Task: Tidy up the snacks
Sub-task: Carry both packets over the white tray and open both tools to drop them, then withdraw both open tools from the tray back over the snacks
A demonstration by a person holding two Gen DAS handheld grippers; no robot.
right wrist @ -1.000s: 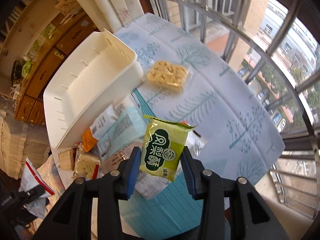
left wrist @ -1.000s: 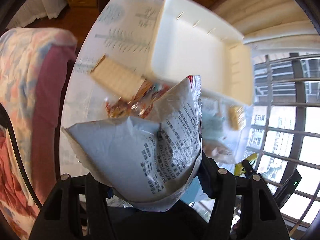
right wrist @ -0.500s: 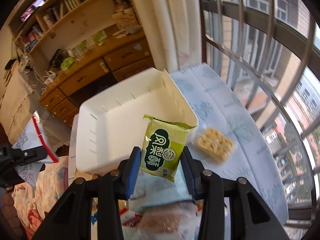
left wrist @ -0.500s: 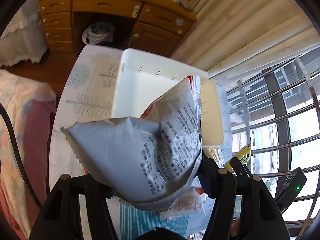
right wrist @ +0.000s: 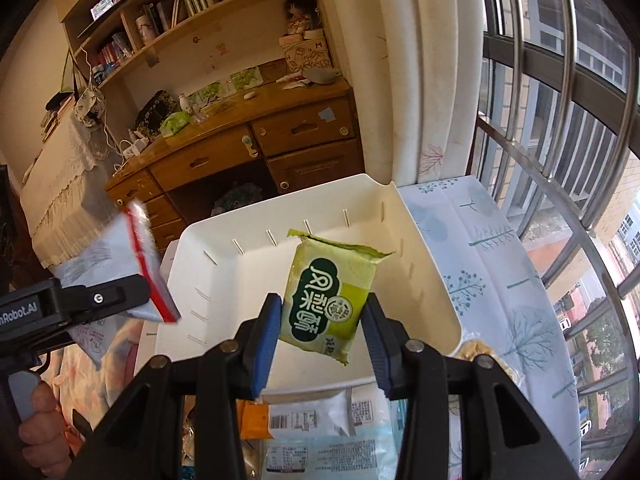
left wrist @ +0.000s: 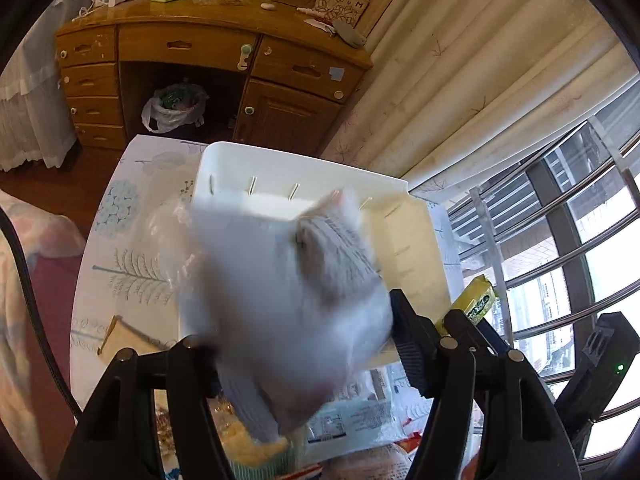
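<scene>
A white plastic bin stands on the tree-print tablecloth. My left gripper is at the bin's near left edge and its jaws are opening. A silvery-white snack bag with a red strip is still between them, blurred as it slips loose. My right gripper is shut on a green snack pack, held upright over the bin's near right part. No snack shows on the bare parts of the bin's inside.
Several loose snack packets lie on the table in front of the bin. A cracker pack sits at its right corner, another at the left. A wooden desk, curtain and window bars lie beyond. A hand holds the left gripper.
Both grippers have swung over the bin's near edge. The silvery bag, sharp and firmly pinched before, is now blurred and sliding in the widening left jaws. The green pack stays gripped.
</scene>
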